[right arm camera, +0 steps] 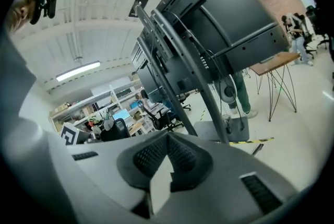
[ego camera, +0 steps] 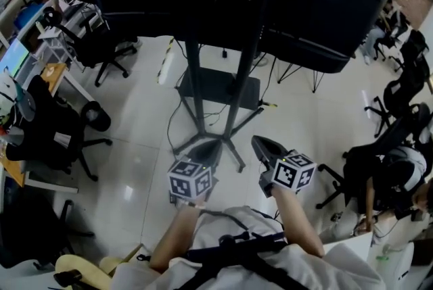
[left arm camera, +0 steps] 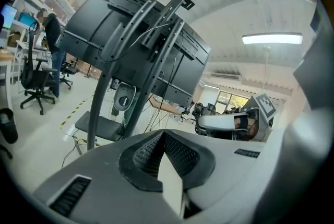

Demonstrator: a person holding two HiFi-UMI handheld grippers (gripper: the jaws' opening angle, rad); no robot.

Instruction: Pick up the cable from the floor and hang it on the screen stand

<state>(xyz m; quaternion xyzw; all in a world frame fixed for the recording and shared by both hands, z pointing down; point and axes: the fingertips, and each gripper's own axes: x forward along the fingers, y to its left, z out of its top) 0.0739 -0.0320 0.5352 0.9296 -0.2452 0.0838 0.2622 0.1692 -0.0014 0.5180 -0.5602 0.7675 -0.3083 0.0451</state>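
Cable (ego camera: 169, 121), a thin dark line, lies on the pale floor (ego camera: 135, 167) just left of the screen stand (ego camera: 193, 79). It curves from beside the stand's black base plate (ego camera: 220, 87) toward the near foot (ego camera: 186, 145), so its long axis runs away from the person rather than across. A second wire shows right of the base plate, and which of the two the task means cannot be told for certain.

Left gripper (ego camera: 207, 144) has its jaws fully together with nothing between them; its own view shows the ribbed pads (left arm camera: 180, 154) meeting tip to tip. Right gripper (ego camera: 257, 140) is likewise closed and empty, and sits on the far side of the stand's uprights from the left-hand wire.

Both grippers point roughly level at the stand, with the floor cable below and ahead of them. The left one is judged the nearer: the slack lies ahead and to its left. Reaching it likely calls for parting the jaws, dipping the nose down and closing across the wire's run.
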